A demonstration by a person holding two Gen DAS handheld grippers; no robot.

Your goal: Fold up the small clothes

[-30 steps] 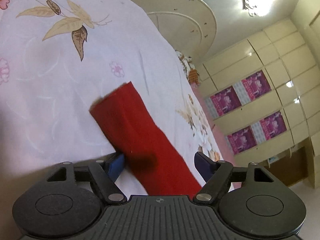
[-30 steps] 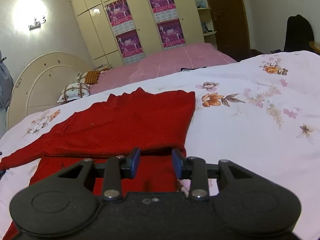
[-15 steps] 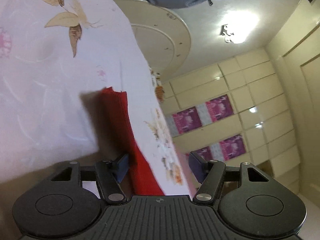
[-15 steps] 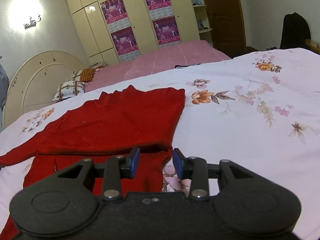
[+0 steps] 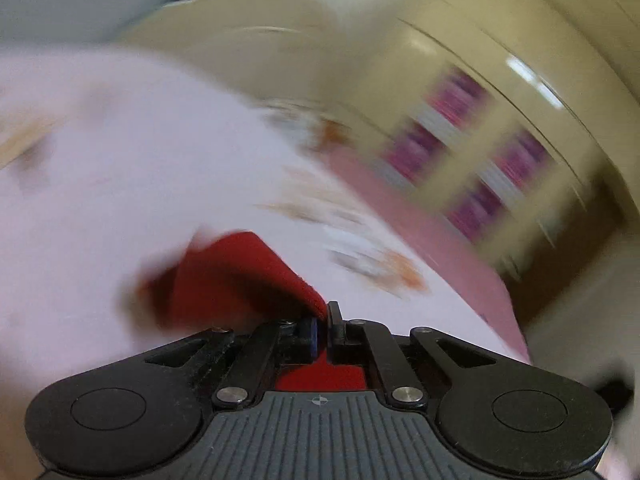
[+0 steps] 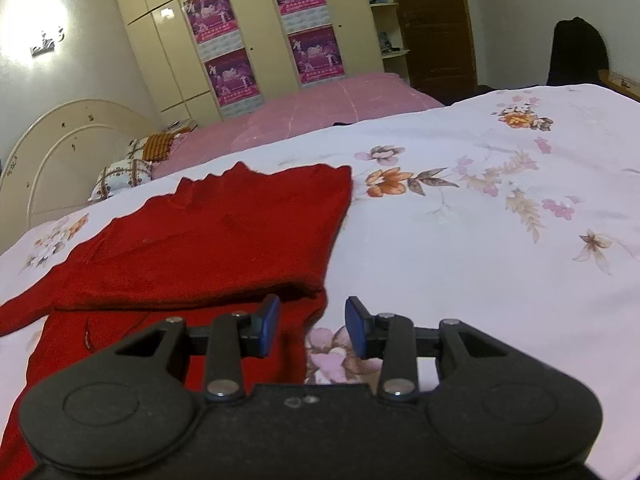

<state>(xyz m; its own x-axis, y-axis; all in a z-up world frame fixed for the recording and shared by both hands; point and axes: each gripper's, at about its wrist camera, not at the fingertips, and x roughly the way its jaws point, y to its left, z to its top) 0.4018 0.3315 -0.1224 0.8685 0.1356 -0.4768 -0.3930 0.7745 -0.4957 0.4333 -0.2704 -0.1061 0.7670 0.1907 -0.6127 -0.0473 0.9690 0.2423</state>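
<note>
The red sweater (image 6: 224, 240) lies on the floral bedsheet (image 6: 460, 264), its sleeve stretching leftward. The left gripper (image 5: 322, 330), nearer, apparently pinches that sleeve (image 5: 240, 276); the right gripper (image 6: 312, 330) hovers spread at the sweater's hem corner.

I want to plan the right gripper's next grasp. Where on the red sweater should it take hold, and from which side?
Probably the sweater hem corner just ahead of the open right gripper, approached from the bare bedsheet side: the edge lies flat and free there. The left gripper already pinches another part.
</note>
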